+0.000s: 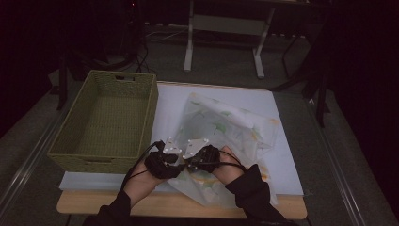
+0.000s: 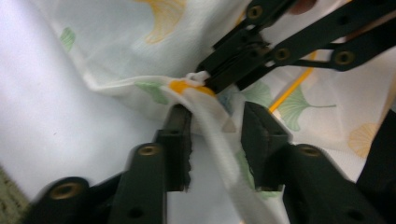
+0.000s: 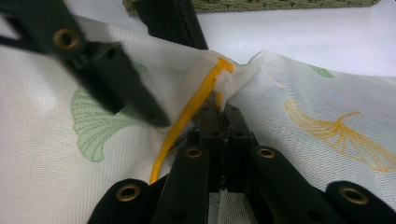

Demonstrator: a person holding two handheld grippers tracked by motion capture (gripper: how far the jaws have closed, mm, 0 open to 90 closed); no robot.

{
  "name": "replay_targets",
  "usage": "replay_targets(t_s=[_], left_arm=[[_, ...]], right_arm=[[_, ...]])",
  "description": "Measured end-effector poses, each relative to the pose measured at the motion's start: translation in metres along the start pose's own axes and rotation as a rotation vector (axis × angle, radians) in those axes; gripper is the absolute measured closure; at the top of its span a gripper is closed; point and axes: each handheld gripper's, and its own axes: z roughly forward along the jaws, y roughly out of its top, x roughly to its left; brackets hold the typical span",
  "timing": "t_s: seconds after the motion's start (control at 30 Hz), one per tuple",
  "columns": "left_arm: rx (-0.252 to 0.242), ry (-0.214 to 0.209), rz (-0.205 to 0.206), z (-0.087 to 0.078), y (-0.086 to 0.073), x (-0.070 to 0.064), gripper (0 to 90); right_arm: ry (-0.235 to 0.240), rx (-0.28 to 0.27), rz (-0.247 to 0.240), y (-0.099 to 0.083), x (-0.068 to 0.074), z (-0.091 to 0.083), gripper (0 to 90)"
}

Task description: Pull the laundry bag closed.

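Lying crumpled on the white table top [image 1: 282, 141], right of centre and reaching the near edge: thin, semi-sheer white cloth [image 1: 226, 127] w/ printed ginkgo leaves in green and orange-yellow, plus a narrow orange trim line. Bunching up near the front, w/ a corner gathered into a small knot-like tuft.

Right gripper [image 3: 223, 109] pinching that tuft, jaws pressed together on the cloth, orange trim running down beside them.

Left gripper [image 2: 217, 126] hovering w/ jaws apart, straddling a raised fold of the cloth just beside the right gripper's tip; pads not closing on it.

Both hands meeting at the near-centre edge in the high view.

Sitting at the table's left: green woven basket [image 1: 75, 136].
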Motion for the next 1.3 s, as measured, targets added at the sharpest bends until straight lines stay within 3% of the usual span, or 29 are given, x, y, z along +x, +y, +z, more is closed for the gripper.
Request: replay_targets(t_s=[0.07,0.2,0.23,0.3,0.37,0.4,0.43,0.47,0.53,0.63,0.67,0.73,0.87,0.9,0.97,1.0,1.03,1.23,1.3], left_arm=[[0.004,0.019,0.004,0.0,0.0,0.0,87.8],[0.011,0.078,0.033,0.0,0.0,-0.005,89.8],[0.023,0.086,0.06,0.0,0.0,-0.006,89.9],[0.019,0.095,0.055,0.0,0.001,-0.007,89.9],[0.035,0.103,0.078,-0.001,0.002,-0.007,89.9],[0.026,0.097,0.062,0.0,0.002,-0.007,89.9],[0.04,0.101,0.083,-0.001,0.002,-0.007,89.8],[0.004,0.099,0.05,0.001,0.001,-0.009,89.8],[0.029,0.084,0.09,-0.001,0.002,-0.007,89.8],[0.021,0.078,0.088,0.001,0.001,-0.009,89.8],[0.023,0.083,0.088,0.001,0.001,-0.009,89.8],[0.021,0.078,0.086,0.002,0.001,-0.01,89.8],[0.016,0.07,0.079,0.003,0.001,-0.01,89.7],[0.018,0.07,0.08,0.003,0.001,-0.01,89.7],[-0.015,0.063,0.05,0.006,0.001,-0.013,89.7],[0.025,0.076,0.093,0.003,0.001,-0.01,89.7],[0.028,0.08,0.105,0.003,0.001,-0.01,89.7],[0.024,0.063,0.091,0.003,0.0,-0.007,89.7],[0.025,0.059,0.077,0.001,0.001,-0.006,89.7]], right_arm=[[-0.002,0.001,-0.002,0.0,0.0,-0.001,89.2],[0.0,-0.008,0.006,0.0,0.001,-0.004,89.1],[-0.001,-0.013,0.012,0.0,0.001,-0.005,89.1],[-0.002,-0.014,0.017,-0.001,0.0,-0.007,89.1],[-0.006,-0.015,0.042,0.0,0.001,-0.008,89.2],[-0.024,-0.019,0.069,0.001,0.004,-0.008,89.1],[-0.018,-0.016,0.051,0.001,0.003,-0.009,89.1],[-0.017,-0.014,0.056,0.001,0.003,-0.009,88.7],[-0.016,-0.018,0.06,0.002,0.002,-0.01,87.7],[0.0,-0.042,0.053,0.002,0.001,-0.011,82.4],[0.028,-0.048,0.046,0.002,0.0,-0.013,84.2],[0.015,-0.048,0.029,0.003,0.0,-0.013,86.9],[0.012,-0.04,0.05,0.002,-0.002,-0.014,89.5],[0.011,-0.033,0.028,0.002,-0.003,-0.014,89.5],[0.022,-0.028,0.034,0.001,-0.002,-0.014,89.7],[0.021,-0.023,0.027,0.001,-0.003,-0.013,89.7],[0.005,-0.029,0.049,0.001,-0.002,-0.012,89.6],[0.028,-0.028,0.062,0.002,-0.003,-0.008,88.6],[0.006,-0.032,0.06,0.003,-0.002,-0.008,89.4]])
